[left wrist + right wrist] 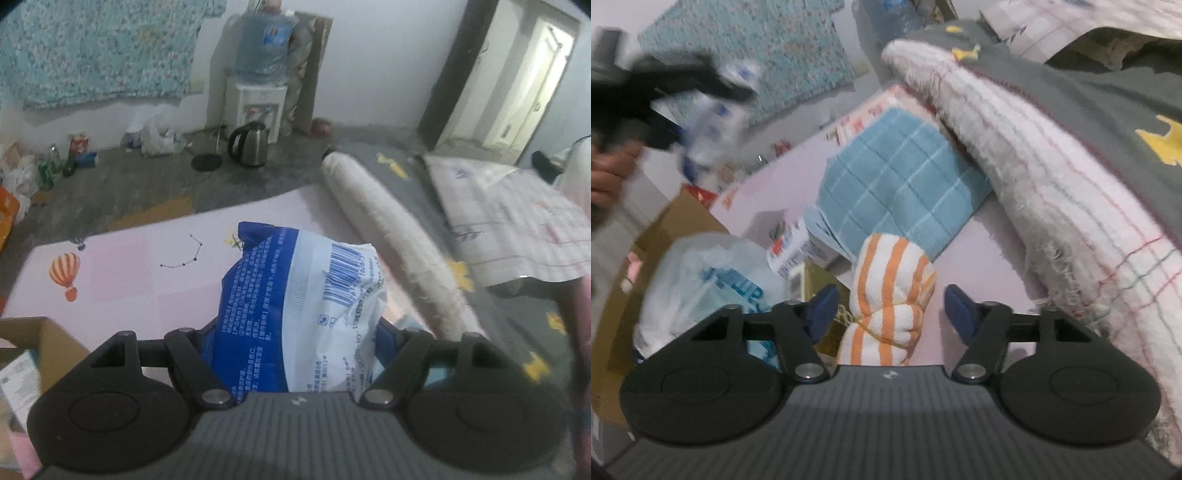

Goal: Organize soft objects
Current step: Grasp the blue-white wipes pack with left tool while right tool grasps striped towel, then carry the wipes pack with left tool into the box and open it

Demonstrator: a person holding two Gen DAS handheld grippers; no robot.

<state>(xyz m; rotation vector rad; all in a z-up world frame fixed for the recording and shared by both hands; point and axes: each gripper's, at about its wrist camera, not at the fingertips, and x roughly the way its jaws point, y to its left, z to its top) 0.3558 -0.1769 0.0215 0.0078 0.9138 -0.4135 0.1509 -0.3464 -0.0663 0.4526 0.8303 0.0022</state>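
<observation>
My left gripper (295,332) is shut on a blue and white plastic packet (295,295) with a barcode, held above the pink play mat (129,280). It shows blurred in the right wrist view (713,114). My right gripper (890,310) is open, its blue pads either side of an orange-and-white striped rolled towel (890,291) that lies on the pink mat (979,251). A folded blue checked towel (897,184) lies just beyond it.
A cardboard box (676,221) at the left holds a white plastic bag (709,280) and a small carton (798,247); the box also shows in the left wrist view (51,339). A rolled white blanket (388,236) lies on the right. A kettle (247,144) and water dispenser (258,107) stand on the floor.
</observation>
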